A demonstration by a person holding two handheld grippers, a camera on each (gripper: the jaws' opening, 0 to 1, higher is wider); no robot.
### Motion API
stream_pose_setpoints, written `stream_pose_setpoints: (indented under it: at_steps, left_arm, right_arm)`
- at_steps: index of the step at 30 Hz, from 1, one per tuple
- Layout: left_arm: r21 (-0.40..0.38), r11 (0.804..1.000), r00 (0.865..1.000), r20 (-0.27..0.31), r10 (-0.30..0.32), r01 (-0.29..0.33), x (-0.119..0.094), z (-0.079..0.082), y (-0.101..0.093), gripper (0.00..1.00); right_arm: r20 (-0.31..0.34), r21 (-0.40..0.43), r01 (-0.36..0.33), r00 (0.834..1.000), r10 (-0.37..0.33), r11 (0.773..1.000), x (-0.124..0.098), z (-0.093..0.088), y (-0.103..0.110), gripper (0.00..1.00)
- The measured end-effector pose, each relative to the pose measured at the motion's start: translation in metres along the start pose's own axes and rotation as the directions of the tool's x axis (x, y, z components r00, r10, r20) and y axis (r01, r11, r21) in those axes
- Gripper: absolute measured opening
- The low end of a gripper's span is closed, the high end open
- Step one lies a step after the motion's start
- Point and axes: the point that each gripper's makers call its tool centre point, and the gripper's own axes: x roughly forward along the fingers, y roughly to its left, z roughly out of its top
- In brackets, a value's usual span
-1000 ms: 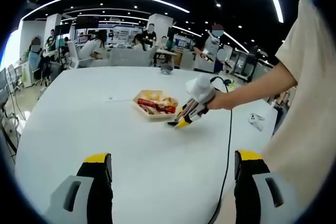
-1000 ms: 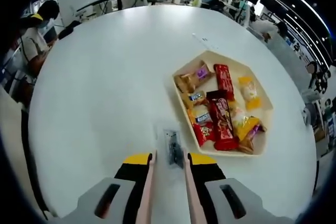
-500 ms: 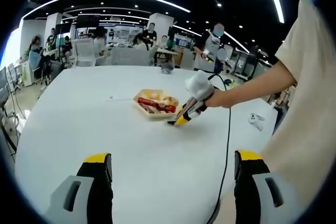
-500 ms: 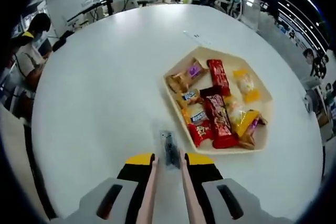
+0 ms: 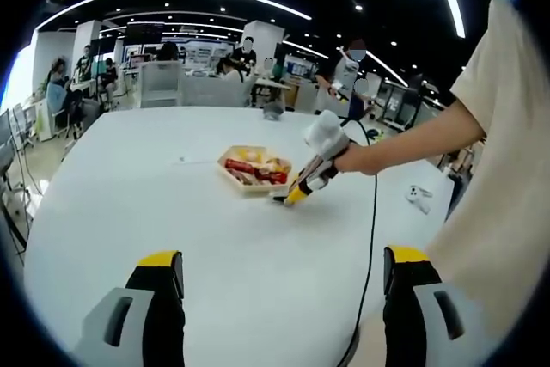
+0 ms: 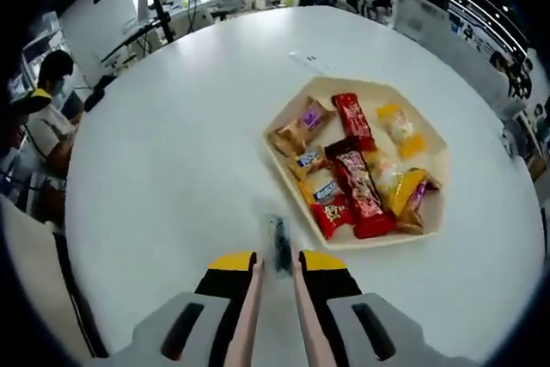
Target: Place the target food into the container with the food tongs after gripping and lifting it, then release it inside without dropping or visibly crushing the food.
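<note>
Snack packet [image 6: 279,245], small and clear, sits clamped in the food tongs [image 6: 273,298] your right gripper [image 6: 275,266] squeezes; since a second ago it's nearer the tray [image 6: 284,154]. Left gripper [image 5: 279,264] released.

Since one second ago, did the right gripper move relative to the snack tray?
Yes. In the left gripper view, the right gripper has edged closer to the tray.

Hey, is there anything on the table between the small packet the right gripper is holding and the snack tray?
Nothing visible. The right gripper holds the small clear packet just short of the tray, with bare white table between them. The tray already holds wrapped snacks.
</note>
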Motion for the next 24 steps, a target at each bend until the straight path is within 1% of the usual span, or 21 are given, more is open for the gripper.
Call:
stream_pose_setpoints:
  at_steps: [5,7,9,12,19,24]
  left_arm:
    - [-0.002,1.000,1.000,0.004,0.000,0.000,0.000,0.002,0.000,0.97]
    - [-0.001,1.000,1.000,0.005,-0.001,0.001,0.000,0.002,0.000,0.97]
    - [0.000,1.000,1.000,0.004,-0.002,0.002,0.001,0.002,0.000,0.97]
    - [0.000,1.000,1.000,0.005,-0.005,0.005,0.001,0.003,-0.001,0.97]
    - [0.006,1.000,1.000,0.004,-0.012,0.012,0.003,0.004,-0.002,0.97]
    - [0.006,1.000,1.000,0.008,-0.013,0.013,0.003,0.006,-0.003,0.97]
  right_arm:
    - [0.020,0.058,-0.025,1.000,0.024,0.998,-0.003,0.003,0.003,0.18]
    - [0.024,0.057,-0.025,0.999,0.024,0.998,-0.005,0.004,0.003,0.18]
    - [0.037,0.078,-0.041,0.999,0.038,0.996,-0.008,0.006,0.004,0.18]
    - [0.061,0.107,-0.047,0.997,0.040,0.993,-0.011,0.009,0.003,0.18]
    - [0.086,0.129,-0.053,0.995,0.042,0.990,-0.016,0.014,0.002,0.18]
    - [0.107,0.128,-0.062,0.993,0.048,0.990,-0.021,0.022,0.004,0.18]
